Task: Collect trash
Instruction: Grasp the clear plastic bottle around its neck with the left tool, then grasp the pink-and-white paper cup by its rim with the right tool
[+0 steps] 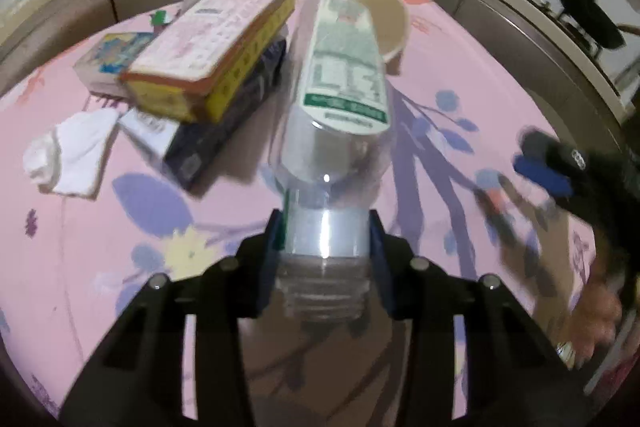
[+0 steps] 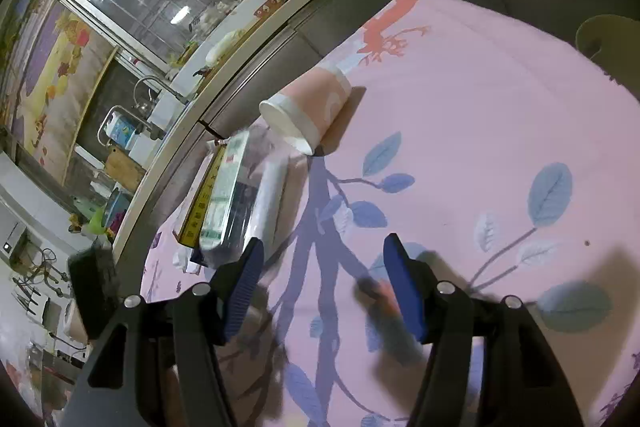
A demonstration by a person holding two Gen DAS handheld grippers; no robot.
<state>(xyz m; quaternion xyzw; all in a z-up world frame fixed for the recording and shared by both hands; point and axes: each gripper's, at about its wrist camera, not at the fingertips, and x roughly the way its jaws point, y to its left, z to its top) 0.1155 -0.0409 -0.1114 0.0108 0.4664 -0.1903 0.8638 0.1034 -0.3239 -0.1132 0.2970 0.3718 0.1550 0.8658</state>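
Left gripper (image 1: 326, 247) fingers clamped on neck of bottle (image 1: 340, 99): light, thin-walled, slippery, so hold at stiff neck; right gripper (image 2: 320, 287) fingers open, empty.

The bottle (image 1: 340, 95) hides part of the paper cup (image 1: 386, 23). The right claw (image 1: 548, 167) is motion-blurred at the frame edge. Print on the yellow box (image 1: 212, 51) is illegible.
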